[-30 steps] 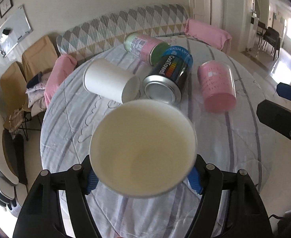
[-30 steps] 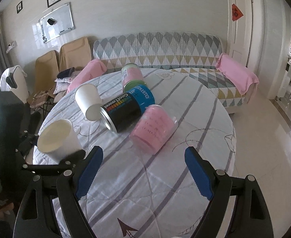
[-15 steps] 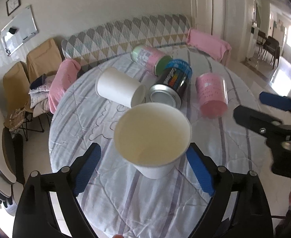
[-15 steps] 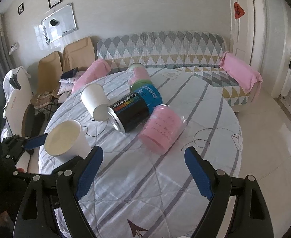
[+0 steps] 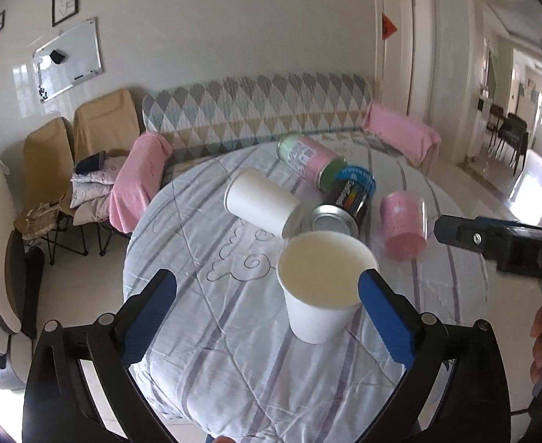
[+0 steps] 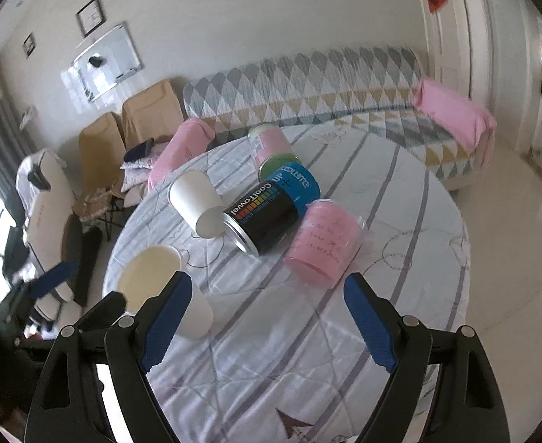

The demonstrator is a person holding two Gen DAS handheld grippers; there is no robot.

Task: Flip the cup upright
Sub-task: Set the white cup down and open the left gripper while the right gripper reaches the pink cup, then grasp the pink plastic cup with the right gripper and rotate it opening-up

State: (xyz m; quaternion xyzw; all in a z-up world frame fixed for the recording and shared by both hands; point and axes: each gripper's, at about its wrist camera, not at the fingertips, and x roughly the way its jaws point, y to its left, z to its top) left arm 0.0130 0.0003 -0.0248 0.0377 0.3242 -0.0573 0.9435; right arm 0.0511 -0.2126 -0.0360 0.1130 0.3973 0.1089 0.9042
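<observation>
A white paper cup [image 5: 320, 288] stands upright on the round table, mouth up; it also shows in the right wrist view [image 6: 160, 288]. My left gripper [image 5: 267, 310] is open and empty, drawn back from the cup, which sits between its fingers, nearer the right one. A second white paper cup [image 5: 261, 203] lies on its side farther back, also in the right wrist view [image 6: 197, 203]. My right gripper [image 6: 263, 317] is open and empty above the table's near part.
A black-and-blue can [image 6: 271, 214], a pink-and-green can [image 6: 271, 147] and a pink cup [image 6: 322, 243] lie on their sides mid-table. The round table [image 6: 400, 295] has a striped quilted cover. A sofa [image 6: 307, 85] and chairs [image 6: 97, 155] stand behind.
My left gripper opened, let go of the white cup standing upright on the table, and pulled back and up. The right gripper stayed open and shifted slightly.
</observation>
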